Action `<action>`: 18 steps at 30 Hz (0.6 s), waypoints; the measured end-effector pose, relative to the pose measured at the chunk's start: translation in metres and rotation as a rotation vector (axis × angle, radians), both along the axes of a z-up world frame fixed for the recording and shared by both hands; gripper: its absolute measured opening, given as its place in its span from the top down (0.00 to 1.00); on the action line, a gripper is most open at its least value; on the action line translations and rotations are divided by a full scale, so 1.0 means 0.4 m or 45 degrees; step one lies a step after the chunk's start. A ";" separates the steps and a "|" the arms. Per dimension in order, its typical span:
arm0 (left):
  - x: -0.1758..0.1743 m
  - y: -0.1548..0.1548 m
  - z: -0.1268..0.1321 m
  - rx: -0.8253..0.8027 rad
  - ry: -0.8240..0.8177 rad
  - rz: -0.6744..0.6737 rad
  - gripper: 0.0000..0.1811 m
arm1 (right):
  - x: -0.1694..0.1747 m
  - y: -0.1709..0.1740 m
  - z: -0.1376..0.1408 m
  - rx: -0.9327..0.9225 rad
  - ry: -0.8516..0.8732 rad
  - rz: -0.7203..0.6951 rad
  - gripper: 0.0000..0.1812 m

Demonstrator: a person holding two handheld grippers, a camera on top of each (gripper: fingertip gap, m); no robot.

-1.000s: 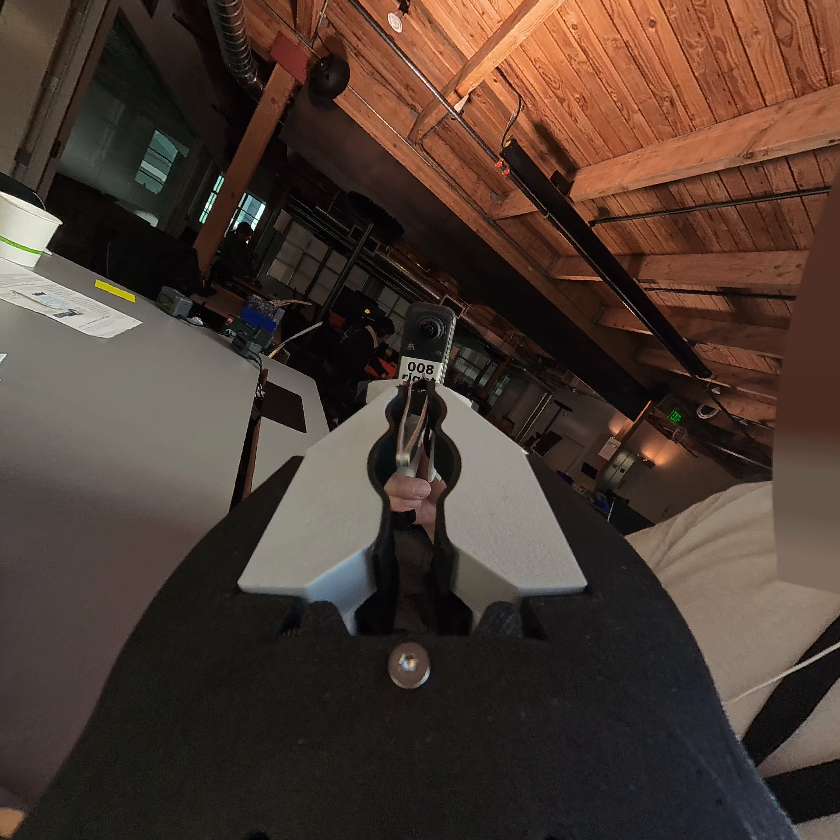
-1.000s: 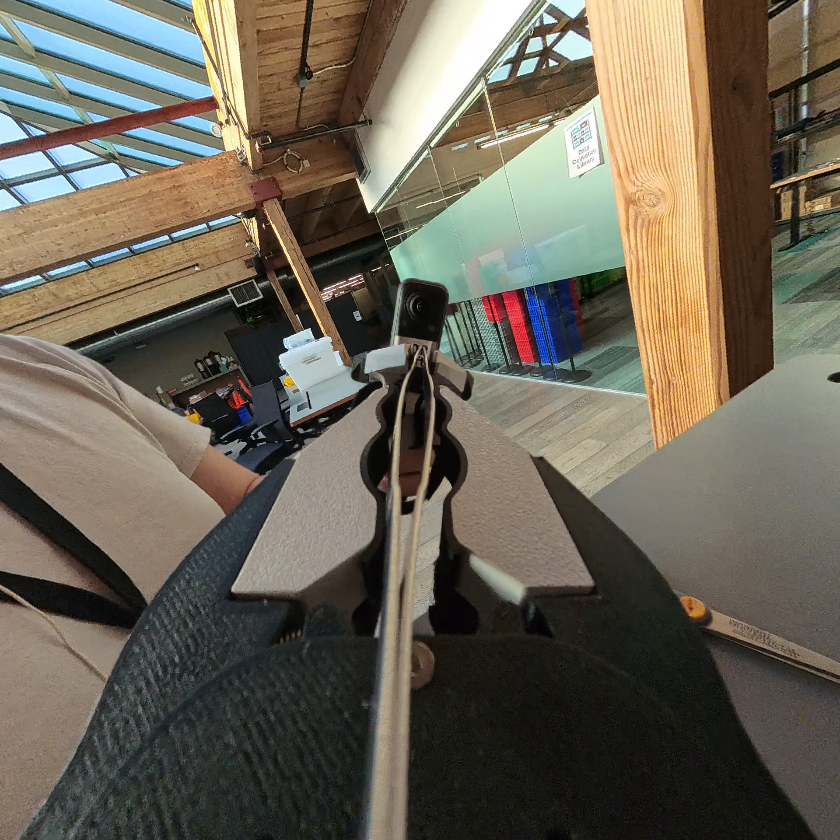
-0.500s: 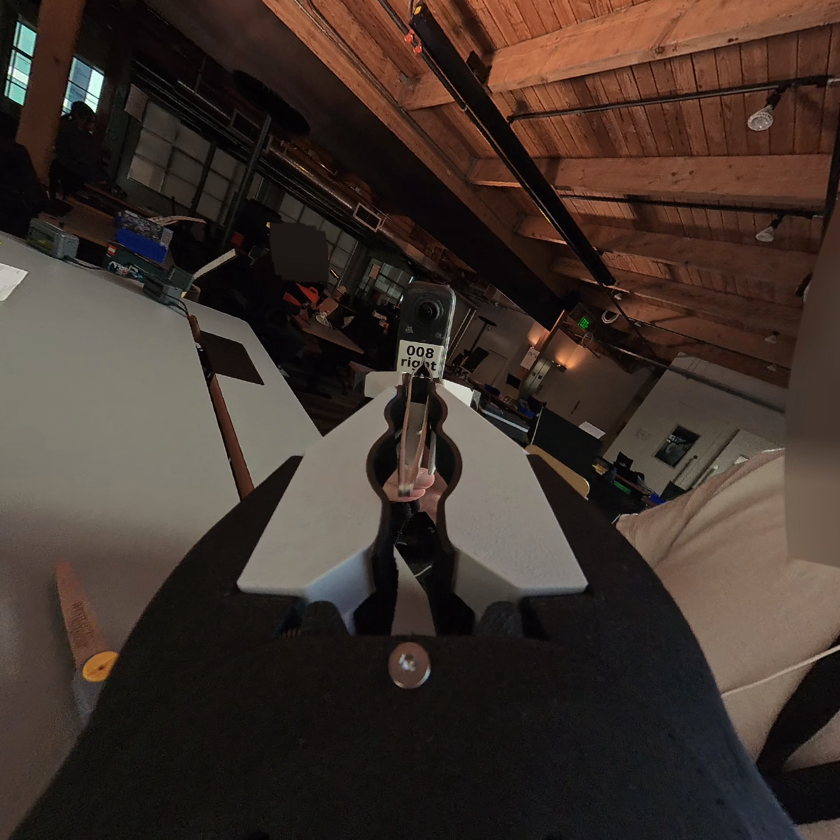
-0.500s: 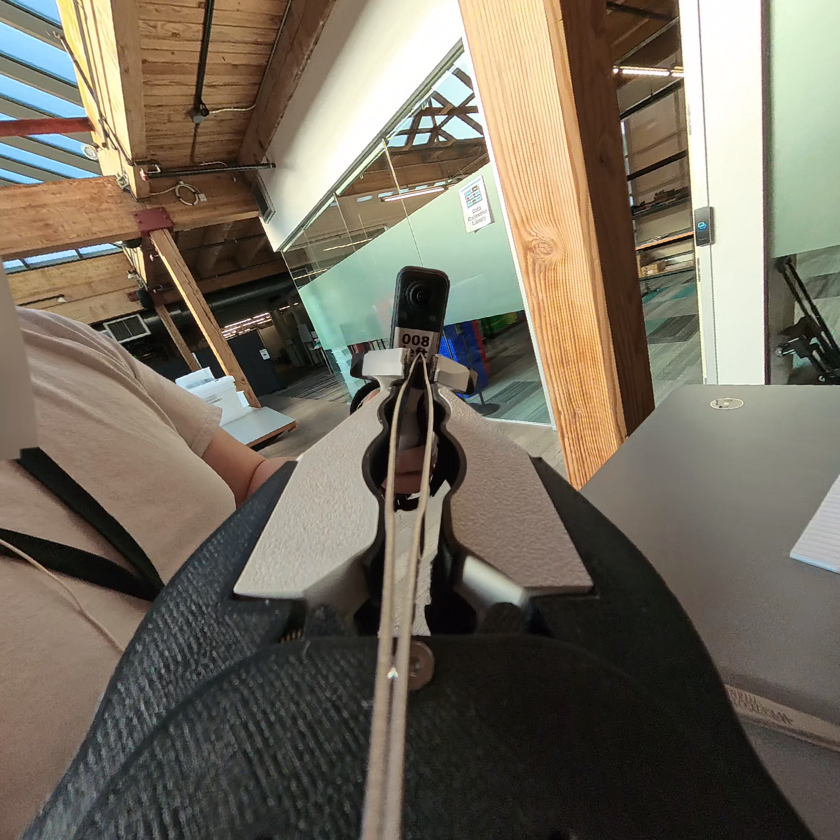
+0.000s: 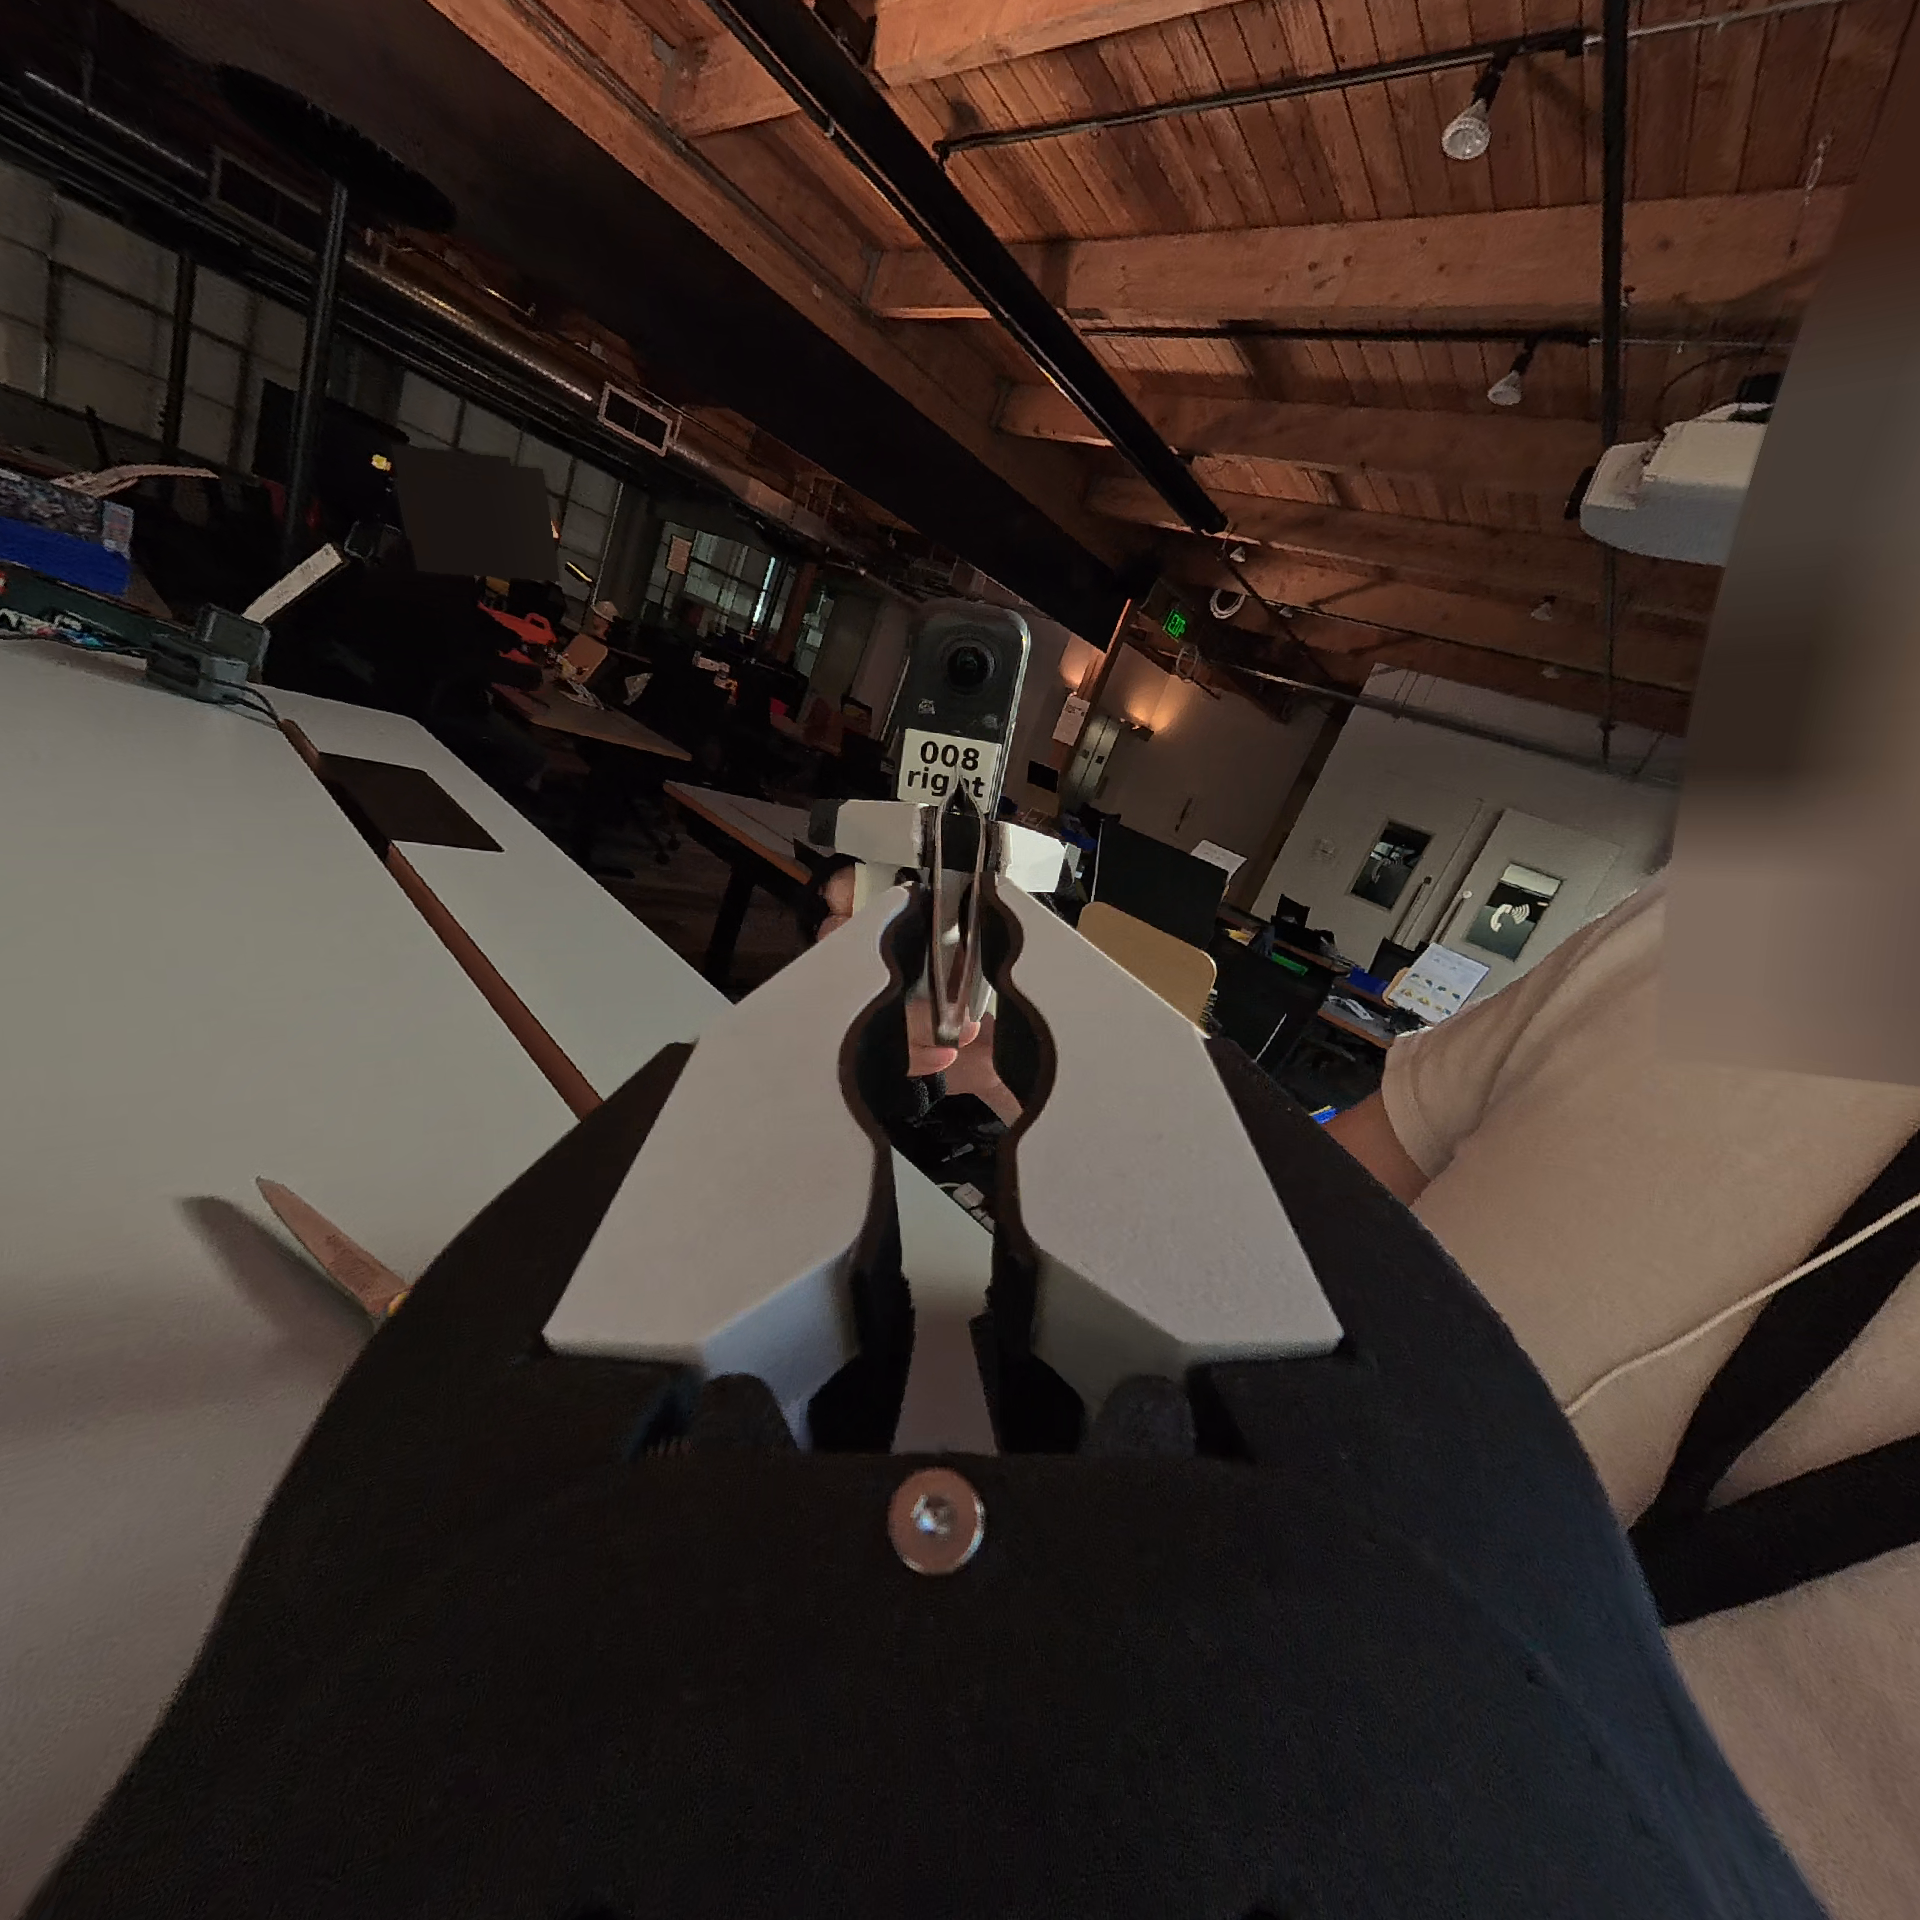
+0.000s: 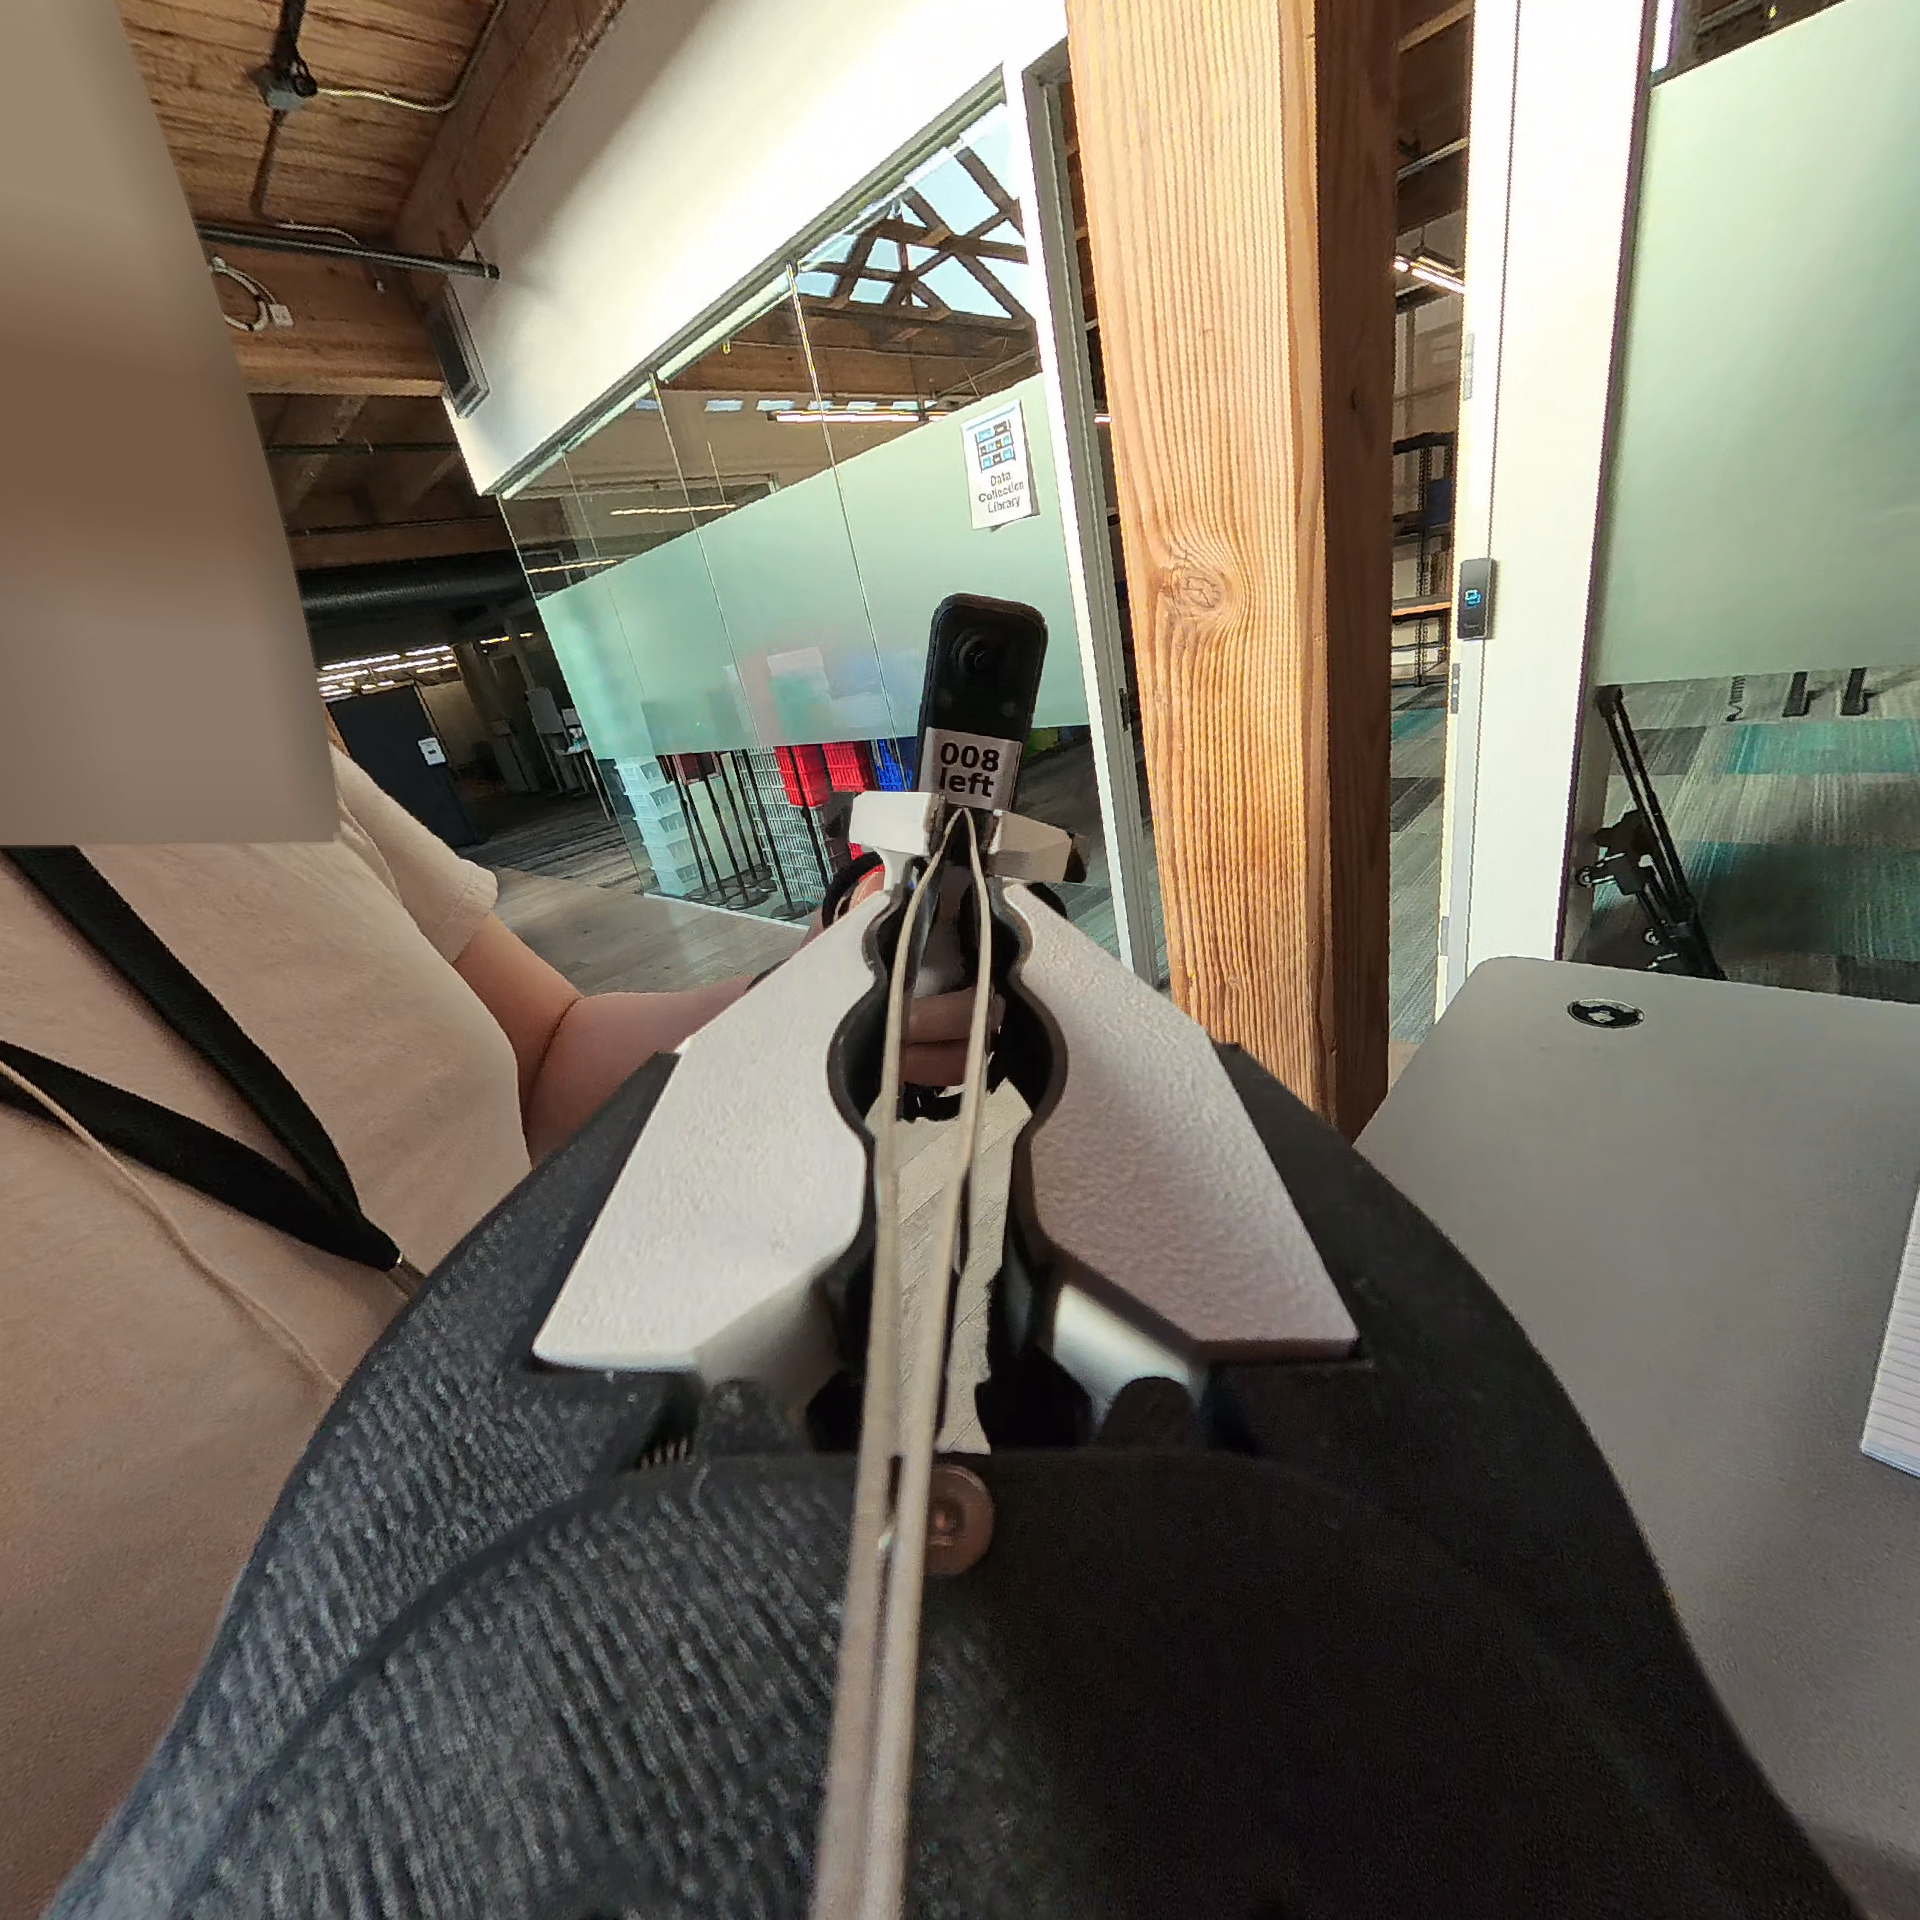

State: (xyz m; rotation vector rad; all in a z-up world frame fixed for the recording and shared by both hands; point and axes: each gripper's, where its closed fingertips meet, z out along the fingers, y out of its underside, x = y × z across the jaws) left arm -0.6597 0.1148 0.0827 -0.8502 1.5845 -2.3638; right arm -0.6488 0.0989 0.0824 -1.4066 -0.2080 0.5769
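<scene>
Spanning the air beside the grey worktop (image 5: 208, 987), the thin steel tweezers (image 6: 894, 1455) sit pinched, as far as the narrow gaps show, in both the right claw (image 6: 951, 904) and the left claw (image 5: 951, 904), and they look light, springy and slick, best gripped across their flat arms.

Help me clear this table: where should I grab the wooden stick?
Probably grip the stick at its bare middle, from straight above, fingers across its narrow width. It lies flat on the table, and its yellow end passes behind the left gripper.
</scene>
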 end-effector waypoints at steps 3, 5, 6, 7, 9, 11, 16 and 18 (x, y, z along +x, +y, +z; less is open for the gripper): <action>0.019 -0.013 -0.005 0.036 -0.015 -0.016 0.96 | 0.015 -0.014 -0.001 -0.019 -0.016 0.004 0.91; 0.039 -0.024 -0.006 0.043 -0.008 -0.020 0.96 | 0.034 -0.025 0.000 -0.037 -0.002 0.001 0.91; 0.049 -0.030 -0.007 0.041 0.002 -0.028 0.96 | 0.044 -0.031 -0.001 -0.042 0.000 -0.001 0.90; 0.059 -0.036 -0.010 0.047 0.013 -0.034 0.96 | 0.054 -0.036 -0.003 -0.051 0.000 -0.005 0.91; 0.079 -0.046 -0.027 0.084 0.034 -0.036 0.96 | 0.079 -0.043 -0.020 -0.079 -0.007 -0.030 0.93; 0.103 -0.052 -0.055 0.118 0.051 -0.013 0.96 | 0.099 -0.052 -0.045 -0.098 -0.045 -0.057 0.93; 0.160 0.038 -0.137 0.116 0.173 0.110 0.68 | 0.208 -0.089 -0.108 -0.134 -0.082 -0.304 0.89; 0.189 0.114 -0.205 0.244 0.242 0.246 0.70 | 0.259 -0.113 -0.138 -0.164 -0.159 -0.449 0.88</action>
